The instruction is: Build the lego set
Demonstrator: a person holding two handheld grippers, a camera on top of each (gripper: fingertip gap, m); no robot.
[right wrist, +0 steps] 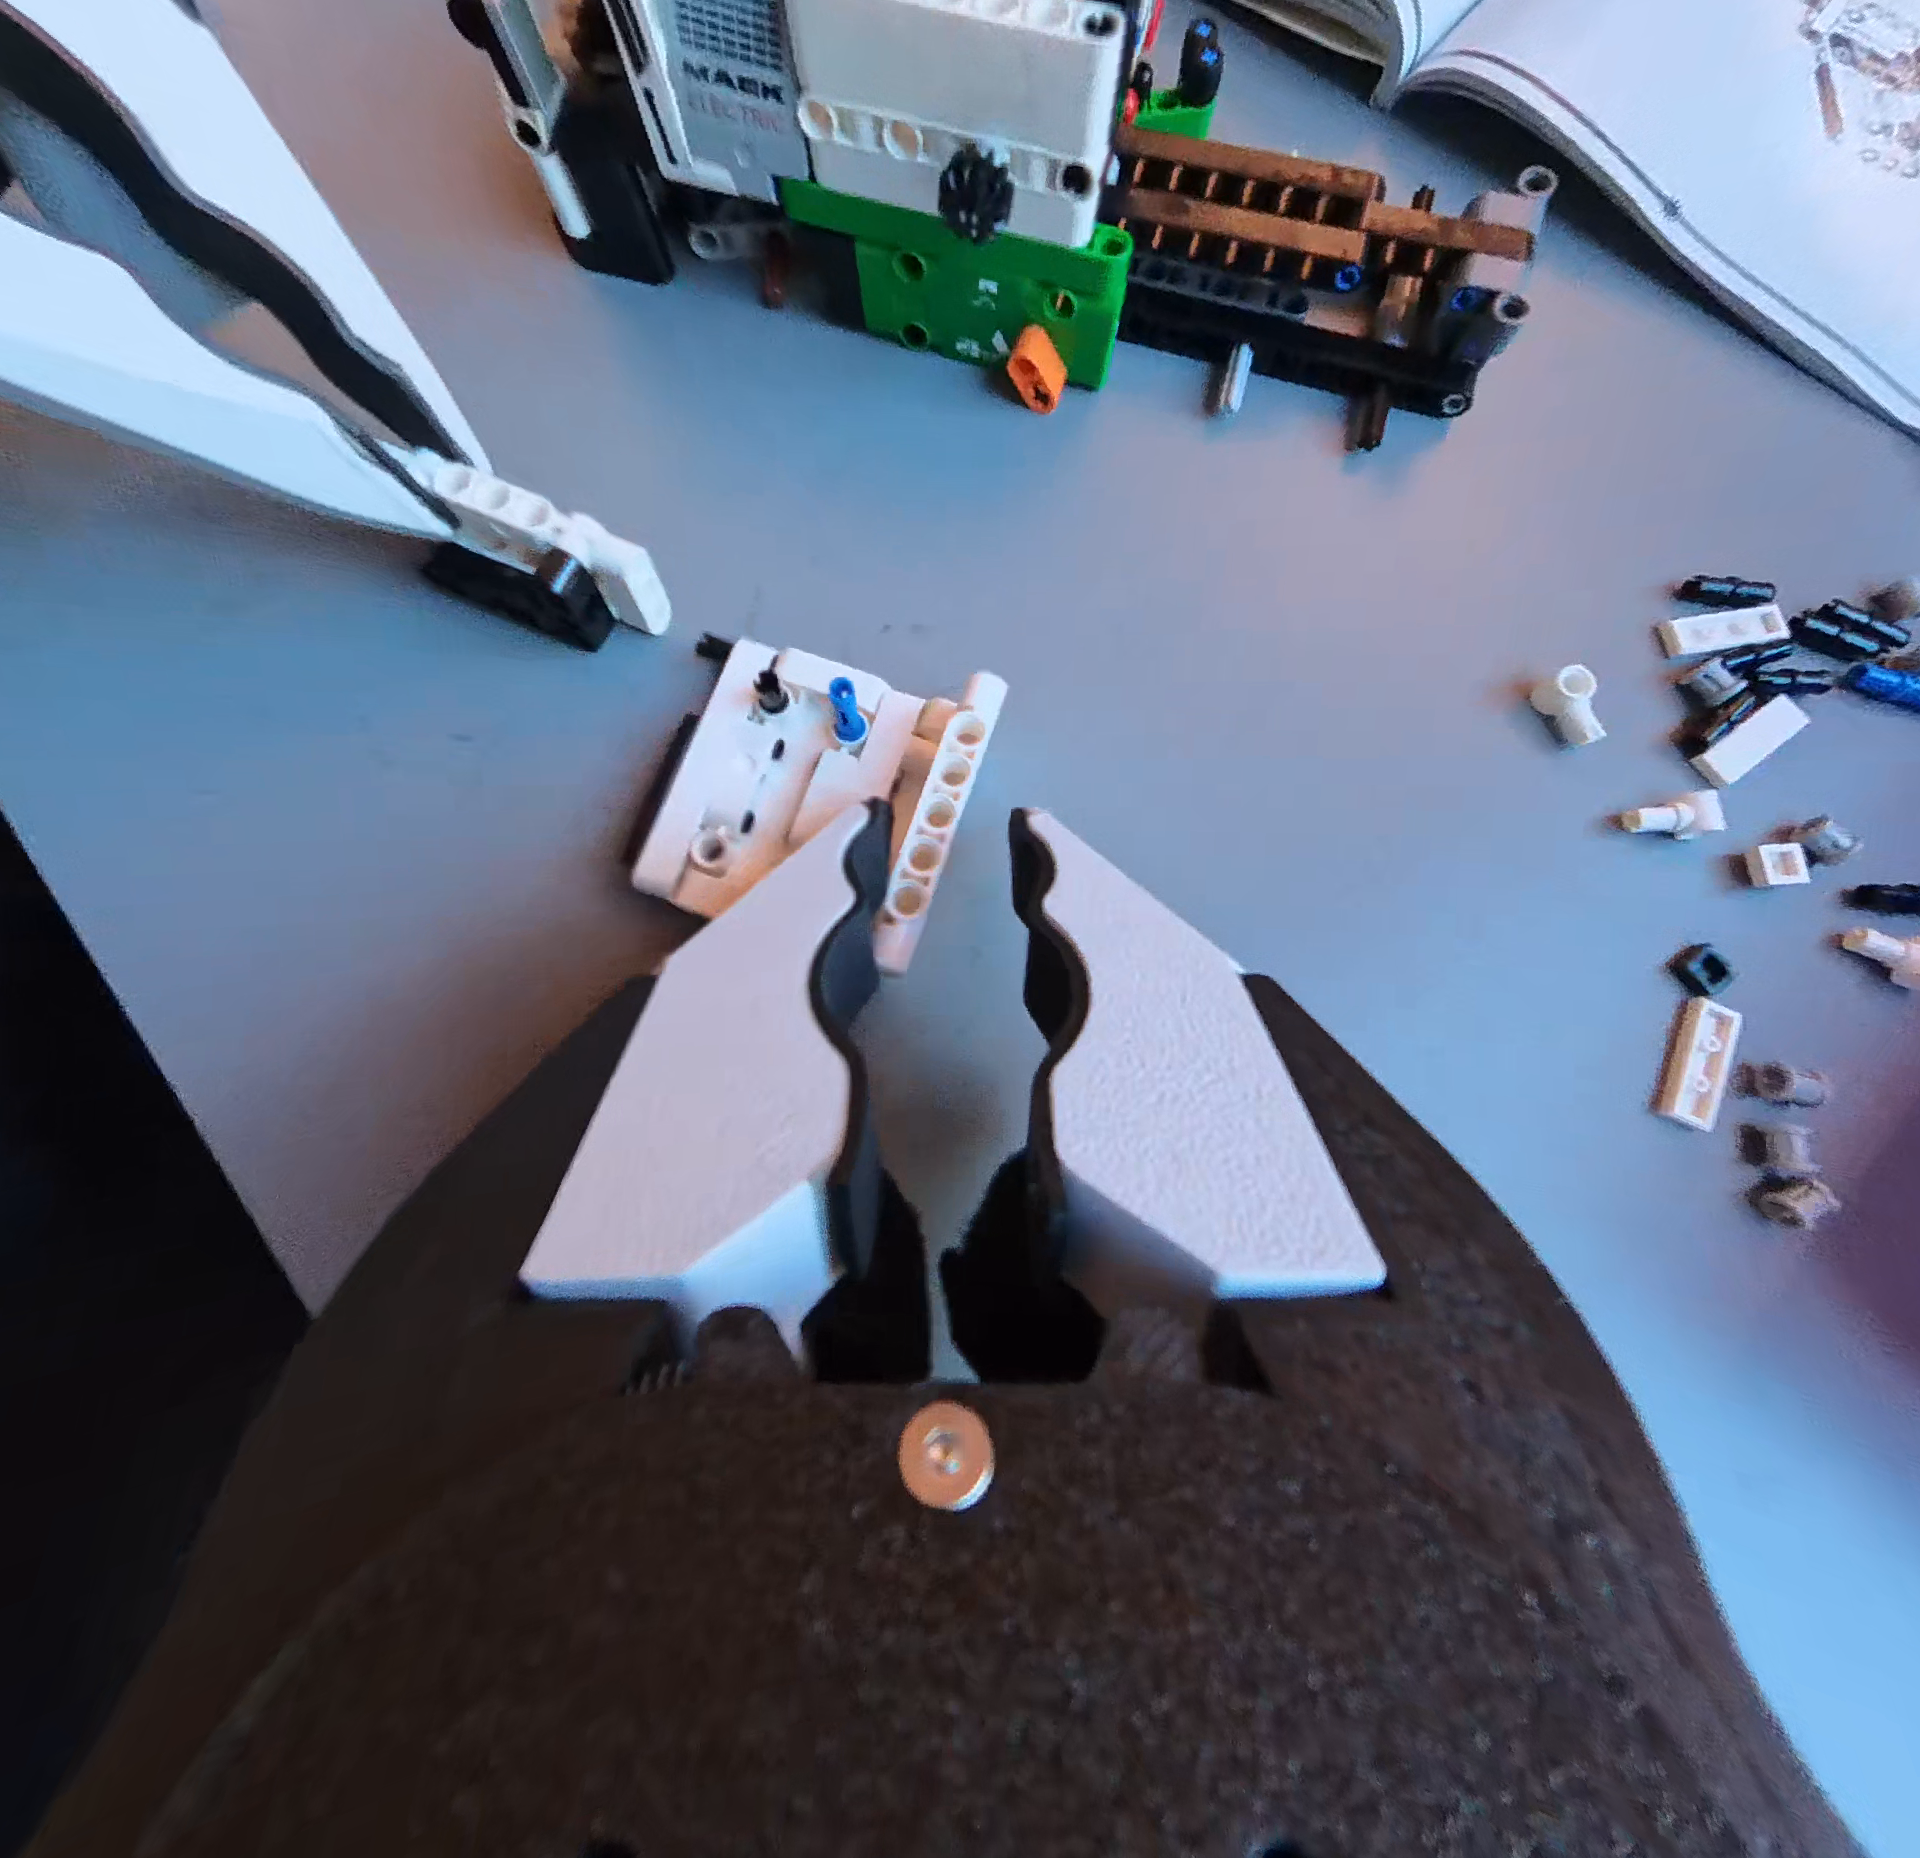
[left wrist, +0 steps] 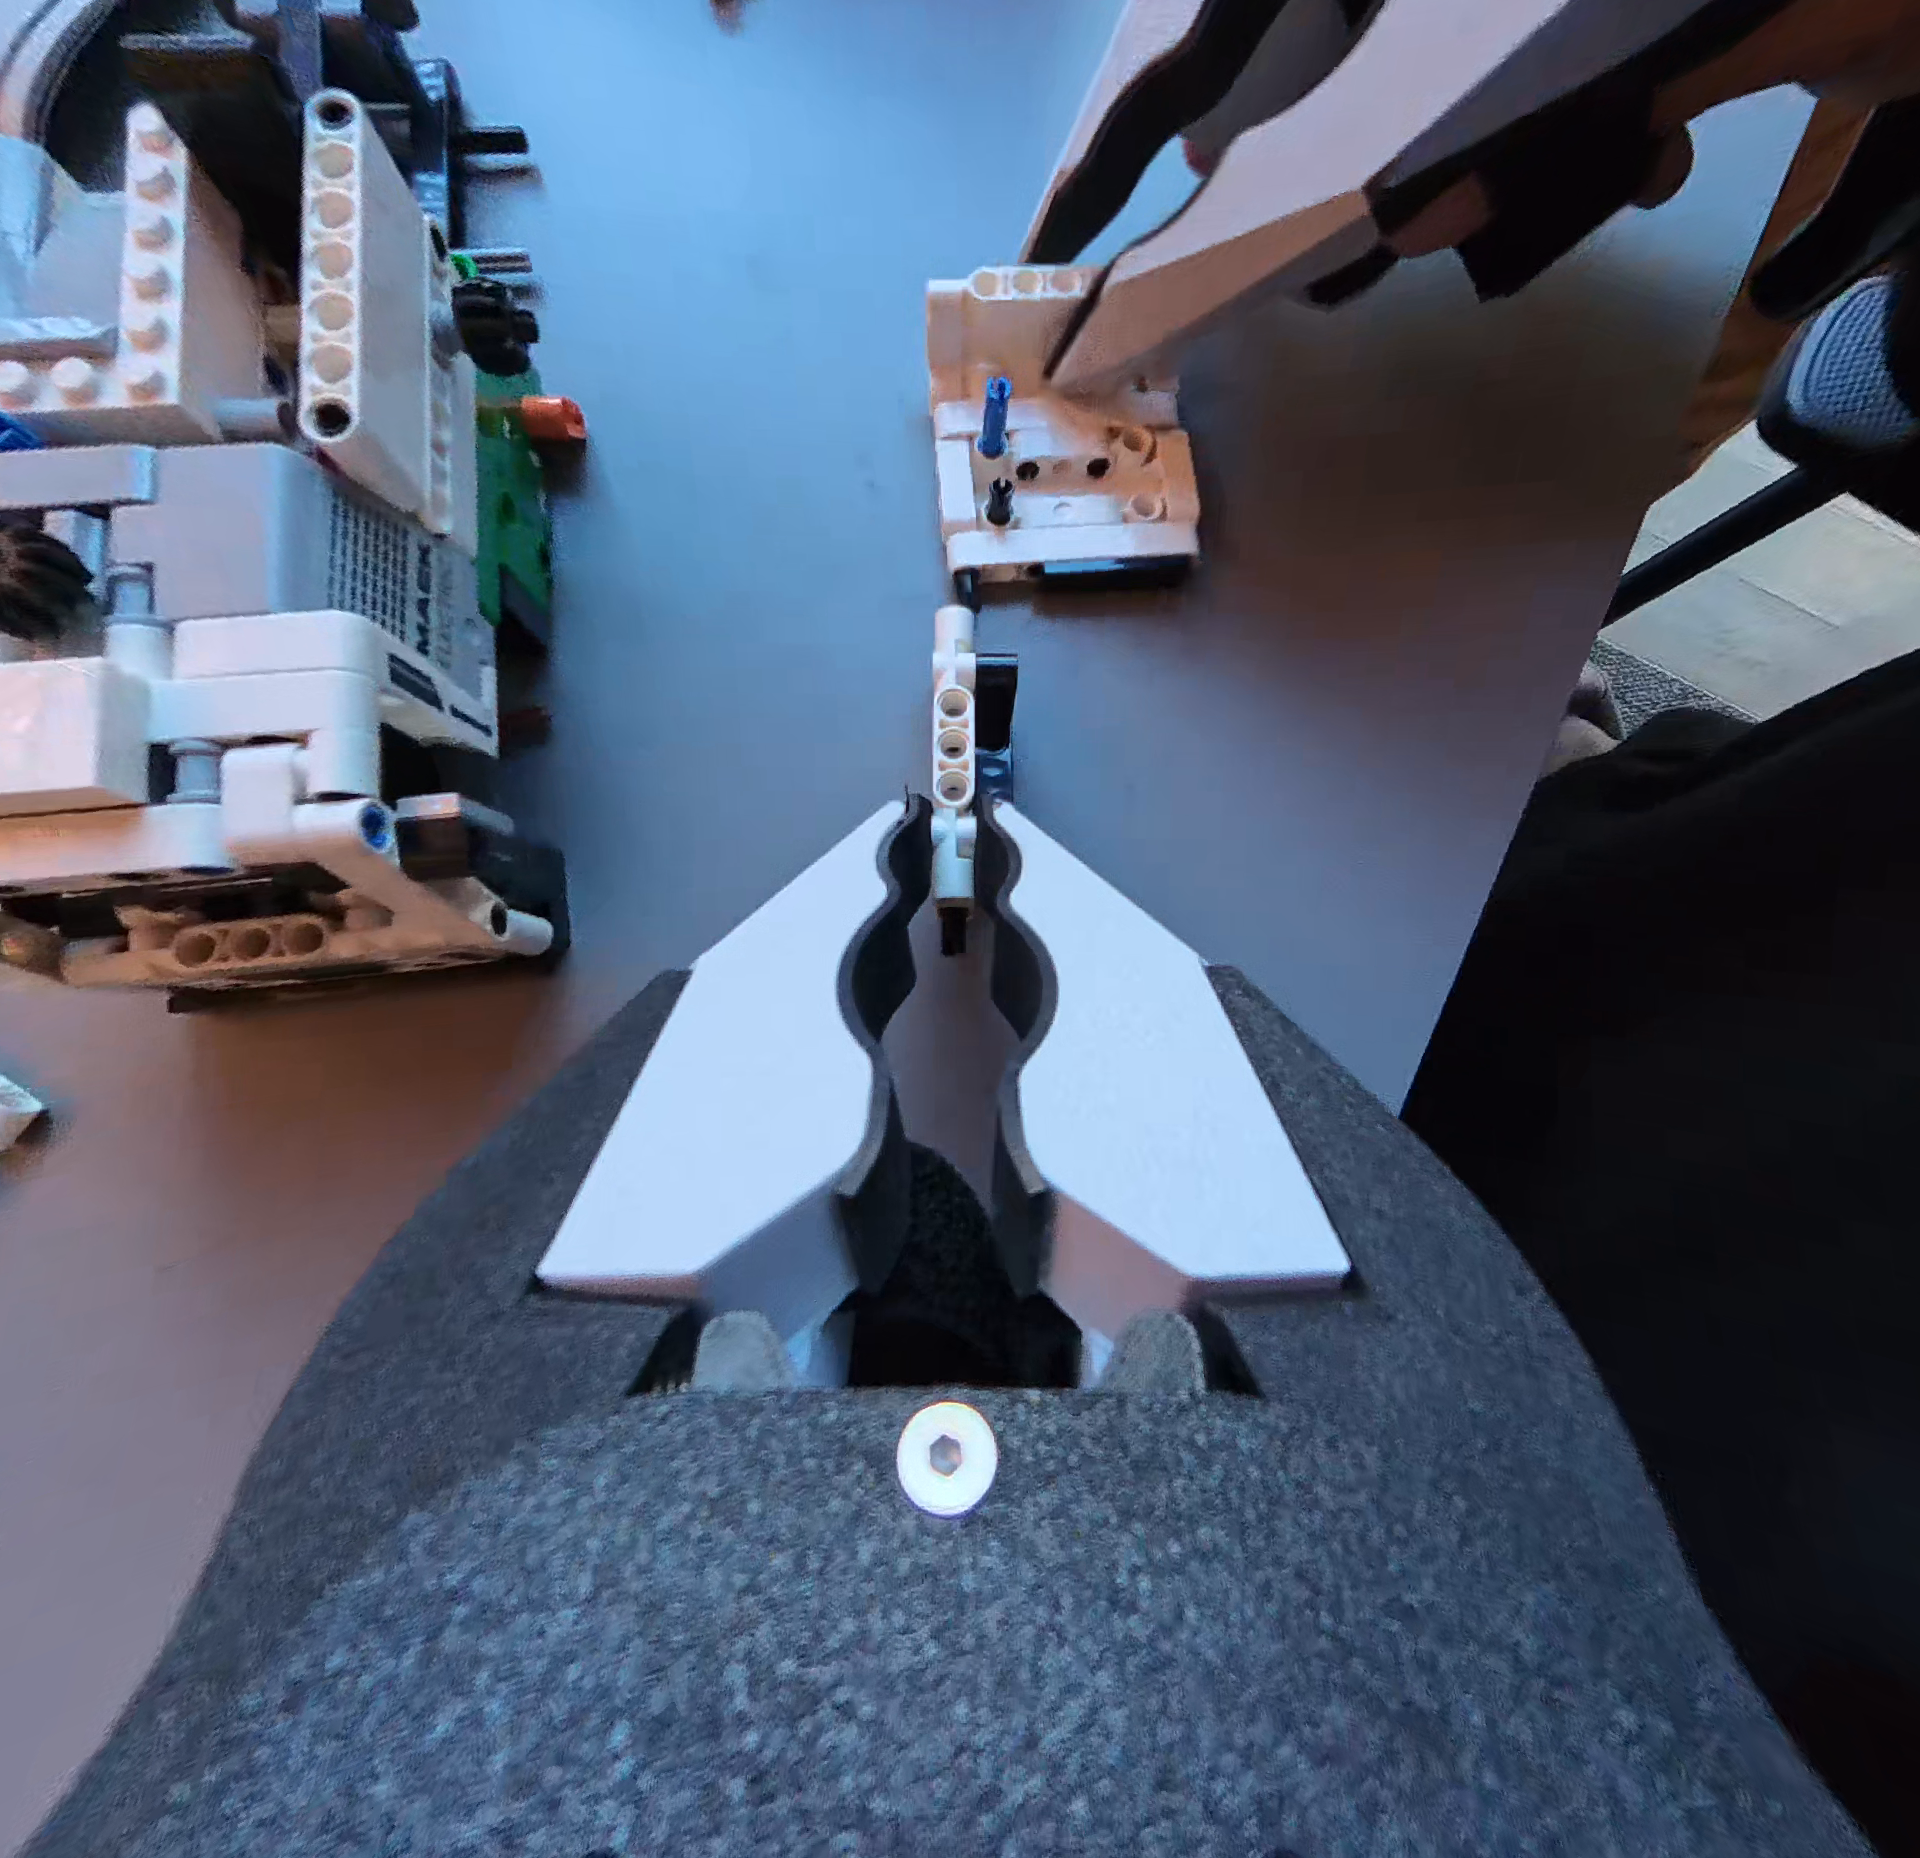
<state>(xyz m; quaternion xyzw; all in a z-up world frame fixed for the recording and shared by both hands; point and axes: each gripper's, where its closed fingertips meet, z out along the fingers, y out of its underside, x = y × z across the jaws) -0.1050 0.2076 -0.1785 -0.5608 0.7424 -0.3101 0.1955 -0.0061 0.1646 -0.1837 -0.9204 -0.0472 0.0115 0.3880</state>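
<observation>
My left gripper (left wrist: pixel 954 821) is shut on a small white beam piece (left wrist: pixel 954 738) with a black part on it, held low over the grey table. It also shows in the right wrist view (right wrist: pixel 561 551) at the left gripper's tips (right wrist: pixel 442 504). Just ahead lies a flat white sub-assembly (left wrist: pixel 1070 478) with an upright blue pin (left wrist: pixel 992 411) and a black pin. My right gripper (right wrist: pixel 951 821) is open. Its left finger rests against the sub-assembly's raised white beam (right wrist: pixel 940 811). In the left wrist view it comes in from the upper right (left wrist: pixel 1070 302).
The partly built white, green and black truck (right wrist: pixel 935 177) stands at the back, at the left in the left wrist view (left wrist: pixel 312 582). An open instruction booklet (right wrist: pixel 1662 94) lies back right. Several loose small parts (right wrist: pixel 1745 728) lie right. The table edge (left wrist: pixel 1558 728) and a chair are near. Left tips to right tips: about 11 cm.
</observation>
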